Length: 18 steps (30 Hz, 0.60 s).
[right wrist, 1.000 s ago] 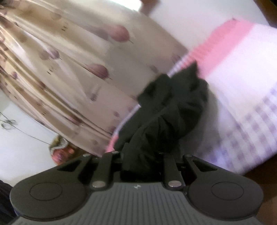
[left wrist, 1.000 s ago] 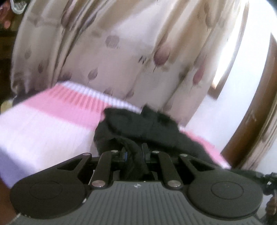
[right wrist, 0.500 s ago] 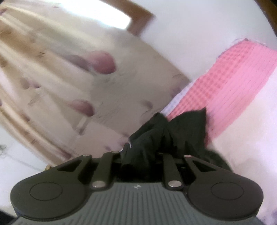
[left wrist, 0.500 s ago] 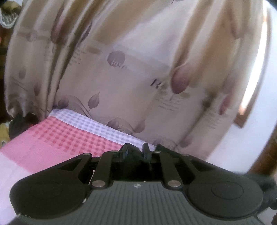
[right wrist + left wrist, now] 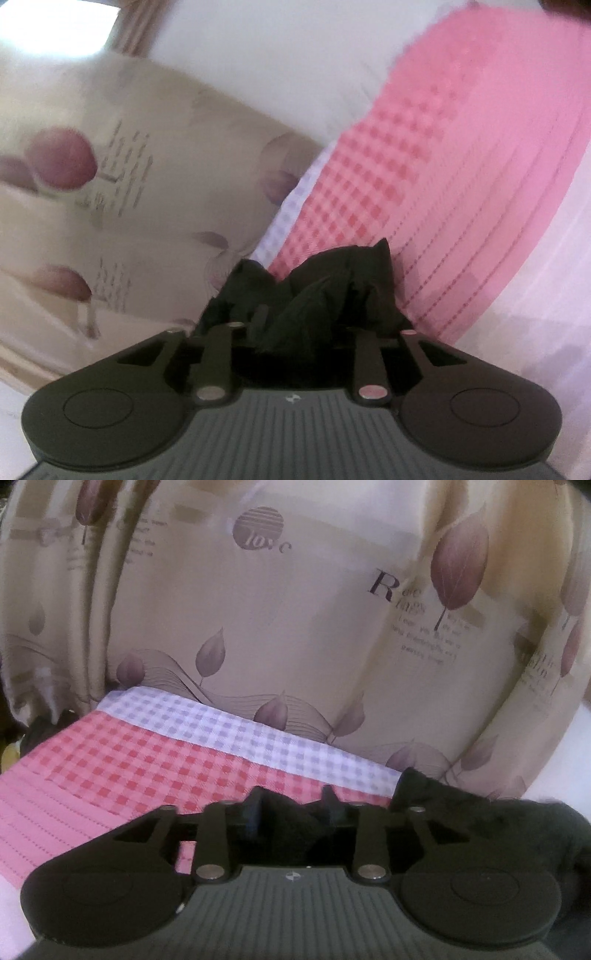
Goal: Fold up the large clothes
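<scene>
A black garment (image 5: 480,819) hangs between my two grippers above a bed with a pink and lilac checked sheet (image 5: 129,760). My left gripper (image 5: 291,805) is shut on a bunch of the black cloth, which trails off to the right. In the right wrist view my right gripper (image 5: 291,317) is shut on another bunch of the black garment (image 5: 332,284), which sticks up past the fingers. Most of the garment is hidden below the grippers.
A beige curtain with leaf prints and lettering (image 5: 295,609) hangs just behind the bed's far edge; it also shows in the right wrist view (image 5: 129,206). A white wall (image 5: 277,66) and a bright window (image 5: 55,26) lie beyond. The bed sheet (image 5: 480,184) spreads to the right.
Both grippers have lifted and moved toward the curtain with the black garment held. The garment, earlier heaped on the bed ahead, now hangs from the grippers and little of it shows.
</scene>
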### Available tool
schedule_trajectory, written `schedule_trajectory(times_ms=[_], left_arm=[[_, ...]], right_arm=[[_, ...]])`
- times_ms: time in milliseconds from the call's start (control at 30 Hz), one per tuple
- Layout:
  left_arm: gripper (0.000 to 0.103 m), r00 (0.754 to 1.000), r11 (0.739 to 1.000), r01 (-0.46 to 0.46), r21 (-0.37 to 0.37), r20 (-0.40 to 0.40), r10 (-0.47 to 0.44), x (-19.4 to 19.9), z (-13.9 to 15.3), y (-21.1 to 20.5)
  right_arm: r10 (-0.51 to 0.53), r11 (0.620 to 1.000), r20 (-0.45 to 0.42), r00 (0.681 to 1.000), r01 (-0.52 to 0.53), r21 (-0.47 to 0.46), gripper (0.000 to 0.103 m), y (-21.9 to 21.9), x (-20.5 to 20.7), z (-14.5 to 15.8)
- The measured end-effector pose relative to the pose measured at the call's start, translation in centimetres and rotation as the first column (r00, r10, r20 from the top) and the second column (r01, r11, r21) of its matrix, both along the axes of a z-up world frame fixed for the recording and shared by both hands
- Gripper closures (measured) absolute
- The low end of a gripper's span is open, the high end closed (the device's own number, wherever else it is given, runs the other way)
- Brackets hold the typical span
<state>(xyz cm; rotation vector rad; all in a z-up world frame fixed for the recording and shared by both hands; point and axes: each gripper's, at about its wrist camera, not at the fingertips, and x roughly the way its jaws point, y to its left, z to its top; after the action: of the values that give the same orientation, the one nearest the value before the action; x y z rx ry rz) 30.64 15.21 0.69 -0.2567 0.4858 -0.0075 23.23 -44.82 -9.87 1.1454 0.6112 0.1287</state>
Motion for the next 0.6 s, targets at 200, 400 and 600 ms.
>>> schedule_trajectory(times_ms=[200,400,600], left_arm=[[0.0,0.981,0.989,-0.059,0.135,0.19,0.033,-2.2,0.4,-1.2],[0.035,0.97,0.985,0.164,0.058,0.17,-0.172,-3.2,1.7,-4.7],[0.077,0.901,0.898,0.402,0.177,0.097,-0.422,0.1,0.9,-13.4]], right_arm=[[-0.072,0.995,0.118,0.99,0.063,0.075,0.02,-0.1,-3.1,0.2],[0.114,0.929,0.175,0.978,-0.042,-0.367,0.04,5.8,-2.7,5.6],[0.399,0.656,0.048,0.916,-0.249,-0.713,0.079,18.1,3.5,7.5]])
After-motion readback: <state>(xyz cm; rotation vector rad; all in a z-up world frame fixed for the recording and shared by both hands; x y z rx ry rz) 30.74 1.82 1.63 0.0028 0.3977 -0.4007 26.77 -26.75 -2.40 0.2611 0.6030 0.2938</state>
